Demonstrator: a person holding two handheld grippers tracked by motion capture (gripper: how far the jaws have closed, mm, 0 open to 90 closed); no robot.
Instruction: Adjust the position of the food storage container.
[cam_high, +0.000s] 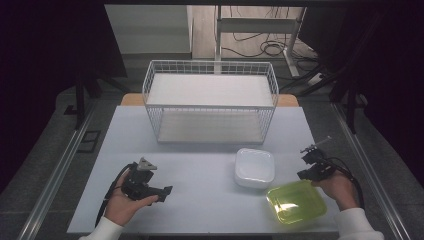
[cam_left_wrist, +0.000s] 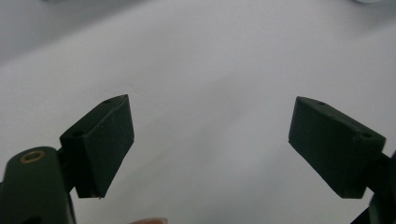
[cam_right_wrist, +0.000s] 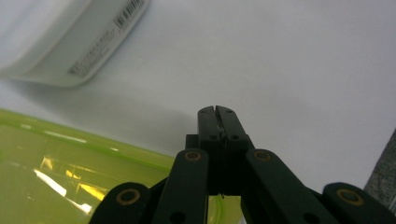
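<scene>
My left gripper (cam_high: 161, 186) rests low over the white table (cam_high: 200, 165) at the front left, held in a hand. Its jaws stand wide open in the left gripper view (cam_left_wrist: 210, 140), with bare table between them. My right gripper (cam_high: 306, 172) is at the front right, just above the far edge of a clear yellow-green container (cam_high: 296, 202). In the right gripper view its jaws (cam_right_wrist: 216, 112) are shut together with nothing held. The green container (cam_right_wrist: 70, 172) lies to their lower left. A white square container (cam_high: 255, 167) sits beside it, and its labelled side (cam_right_wrist: 60, 42) is close by.
A white wire rack (cam_high: 210, 100) with two shelves stands at the back middle of the table. Cables trail from both grippers toward the front edge. Metal rails run along both sides of the table.
</scene>
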